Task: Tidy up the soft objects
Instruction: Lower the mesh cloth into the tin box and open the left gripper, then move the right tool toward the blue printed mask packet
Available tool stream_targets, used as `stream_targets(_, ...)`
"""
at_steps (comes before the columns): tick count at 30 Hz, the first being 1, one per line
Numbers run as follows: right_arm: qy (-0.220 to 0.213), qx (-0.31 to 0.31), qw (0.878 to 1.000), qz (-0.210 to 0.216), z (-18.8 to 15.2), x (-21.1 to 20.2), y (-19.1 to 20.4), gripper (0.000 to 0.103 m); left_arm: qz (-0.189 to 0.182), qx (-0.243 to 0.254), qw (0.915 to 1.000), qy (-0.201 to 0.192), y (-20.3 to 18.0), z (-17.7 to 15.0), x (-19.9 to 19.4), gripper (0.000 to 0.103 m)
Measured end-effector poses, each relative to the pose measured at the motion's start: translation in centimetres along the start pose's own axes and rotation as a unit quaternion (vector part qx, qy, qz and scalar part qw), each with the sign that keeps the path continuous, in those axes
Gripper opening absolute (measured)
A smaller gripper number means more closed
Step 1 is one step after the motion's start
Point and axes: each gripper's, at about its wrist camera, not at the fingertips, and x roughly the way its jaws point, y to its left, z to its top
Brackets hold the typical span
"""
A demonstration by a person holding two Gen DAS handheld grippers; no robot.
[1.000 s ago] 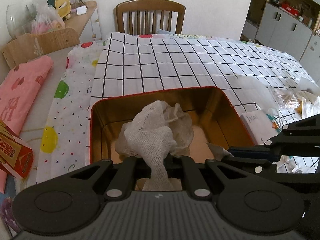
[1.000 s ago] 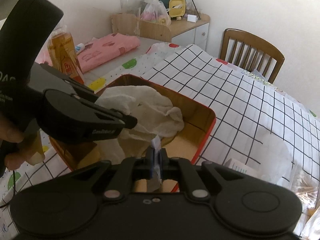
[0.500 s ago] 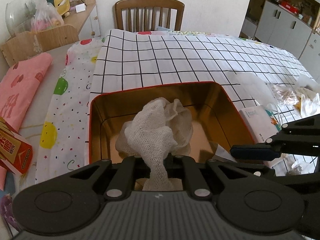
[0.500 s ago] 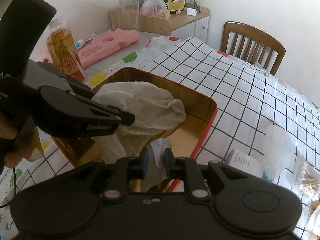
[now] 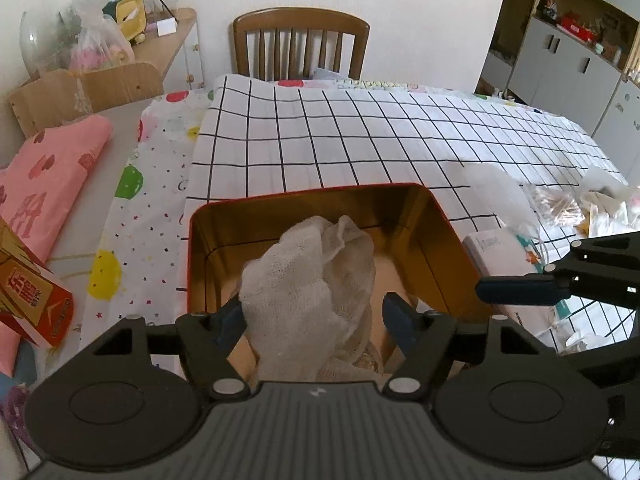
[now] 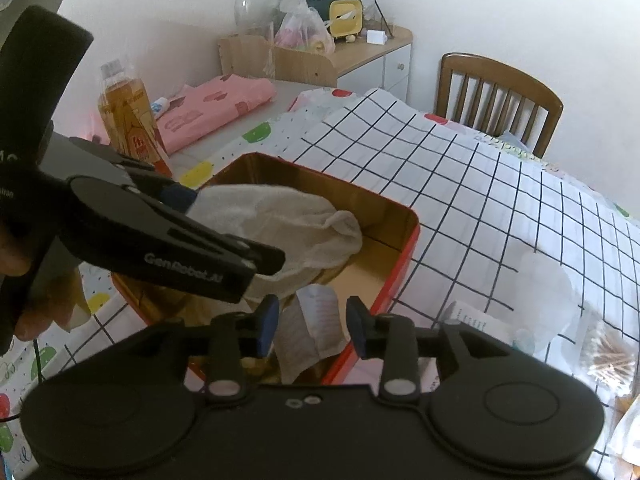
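Two cloths covered the desk (image 5: 360, 136): a black-gridded white one over a dotted one, with a wooden chair (image 5: 300, 40) at the far end. Both claws, pinched shut a second before, now stood wide: left claw (image 5: 312, 316), right claw (image 6: 312, 324). Released, the gauze cloth (image 5: 312, 280) sat bunched in the red tin (image 5: 440, 216), no clear long axis.

Soft, even daylight fills both fisheye views, brightest on the white wall (image 5: 420, 20). Shadows are faint. Black corners vignette each frame, and straight lines of the checked cloth (image 6: 500, 208) bow toward the edges. Focus is mostly sharp.
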Motion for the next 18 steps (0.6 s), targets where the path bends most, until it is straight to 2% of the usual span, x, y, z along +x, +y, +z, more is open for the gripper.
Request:
stream_targets(8, -0.025, 0.010, 1.000, 0.003, 0.0, -2.4, -0.5, 0.053, -0.001, 0.006, 0.9998, -0.019, -0.5, -0.1, -2.4, 0.073)
stream_targets(18, -0.056, 0.021, 0.998, 0.012, -0.4, -5.7, -0.9, 0.060, 0.003, 0.023, 0.9983, -0.053, -2.8, 0.1, -6.0, 0.073)
